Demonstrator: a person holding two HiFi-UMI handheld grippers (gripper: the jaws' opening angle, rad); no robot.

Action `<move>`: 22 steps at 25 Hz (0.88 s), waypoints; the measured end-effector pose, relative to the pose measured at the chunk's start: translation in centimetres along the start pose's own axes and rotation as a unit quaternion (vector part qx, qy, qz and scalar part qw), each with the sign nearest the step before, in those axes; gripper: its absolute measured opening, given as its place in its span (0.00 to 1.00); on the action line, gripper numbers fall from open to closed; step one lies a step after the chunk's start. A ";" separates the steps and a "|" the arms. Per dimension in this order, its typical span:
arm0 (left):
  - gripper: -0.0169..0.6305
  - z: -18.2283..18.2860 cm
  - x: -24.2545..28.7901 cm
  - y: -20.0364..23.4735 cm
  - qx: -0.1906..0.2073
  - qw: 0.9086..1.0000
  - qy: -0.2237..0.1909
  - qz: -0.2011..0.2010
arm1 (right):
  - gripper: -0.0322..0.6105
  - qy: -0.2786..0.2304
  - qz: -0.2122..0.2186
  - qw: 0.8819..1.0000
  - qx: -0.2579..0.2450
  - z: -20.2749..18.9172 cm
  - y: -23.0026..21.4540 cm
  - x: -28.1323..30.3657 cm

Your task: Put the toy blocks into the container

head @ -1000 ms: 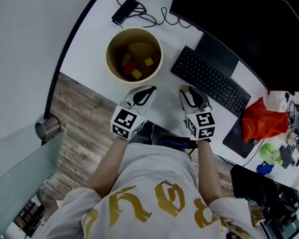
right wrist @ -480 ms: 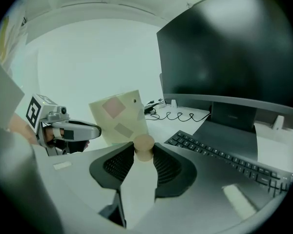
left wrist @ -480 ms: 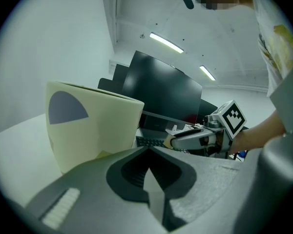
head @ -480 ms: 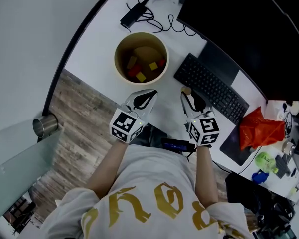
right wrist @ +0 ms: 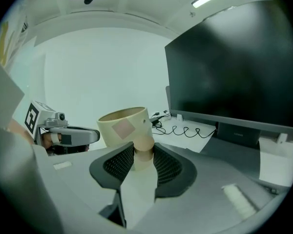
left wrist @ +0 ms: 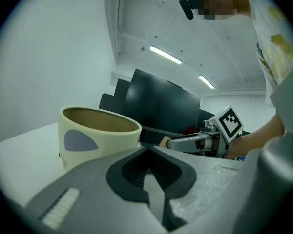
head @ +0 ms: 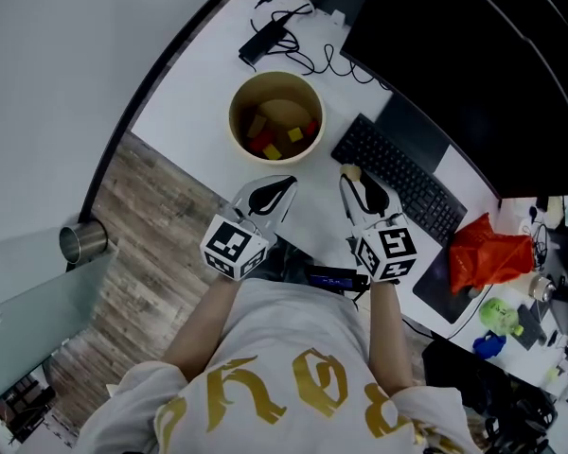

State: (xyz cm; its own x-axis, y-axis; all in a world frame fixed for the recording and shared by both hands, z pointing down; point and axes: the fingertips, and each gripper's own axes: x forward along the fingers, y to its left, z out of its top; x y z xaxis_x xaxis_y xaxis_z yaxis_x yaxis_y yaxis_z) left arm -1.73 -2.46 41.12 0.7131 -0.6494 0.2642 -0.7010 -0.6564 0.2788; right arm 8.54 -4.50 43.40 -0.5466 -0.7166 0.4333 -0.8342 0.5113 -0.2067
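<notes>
We hold the tan block (right wrist: 143, 145) clenched in the right gripper's (head: 352, 176) jaws just short of the container (head: 239, 113), the left gripper (head: 278, 186) closed and empty, and should clear the container's rim before releasing.

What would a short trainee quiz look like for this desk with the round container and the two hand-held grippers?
1. True or false: the left hand-held gripper holds a block.
2. In the head view, the container stands: A) on the desk, left of the keyboard; B) on the floor; C) on top of the keyboard.
3. What is clamped in the right hand-held gripper?

Key
1. False: its jaws are together with nothing between them.
2. A.
3. A pale wooden block.
</notes>
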 end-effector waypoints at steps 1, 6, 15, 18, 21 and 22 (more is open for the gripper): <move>0.03 0.5 -0.3 0.0 0.000 1.000 -0.008 0.002 | 0.29 -0.004 0.003 1.000 -0.002 0.4 0.3 0.0; 0.03 3.6 -2.0 1.1 -0.032 0.997 -0.069 0.023 | 0.29 -0.026 0.017 0.999 -0.008 2.6 1.4 0.0; 0.03 7.1 -4.0 4.0 -0.044 0.991 -0.110 0.062 | 0.29 -0.061 0.033 0.998 -0.011 6.4 2.9 0.7; 0.03 7.5 -4.3 5.1 -0.031 0.990 -0.116 0.078 | 0.29 -0.066 0.040 0.997 -0.015 7.2 3.5 1.3; 0.03 7.7 -4.1 6.0 -0.015 0.991 -0.105 0.082 | 0.29 -0.072 0.045 0.996 -0.020 8.0 4.1 2.0; 0.03 7.7 -4.1 6.3 -0.012 0.991 -0.102 0.082 | 0.29 -0.074 0.047 0.996 -0.020 8.3 4.3 2.2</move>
State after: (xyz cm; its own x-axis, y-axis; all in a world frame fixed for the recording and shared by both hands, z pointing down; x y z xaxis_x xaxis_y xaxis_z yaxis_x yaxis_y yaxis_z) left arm -9.10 -6.91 34.64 0.5720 -0.8120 0.1162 -0.8049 -0.5283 0.2704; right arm 3.15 -7.83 36.16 -0.6297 -0.7250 0.2792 -0.7767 0.5959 -0.2042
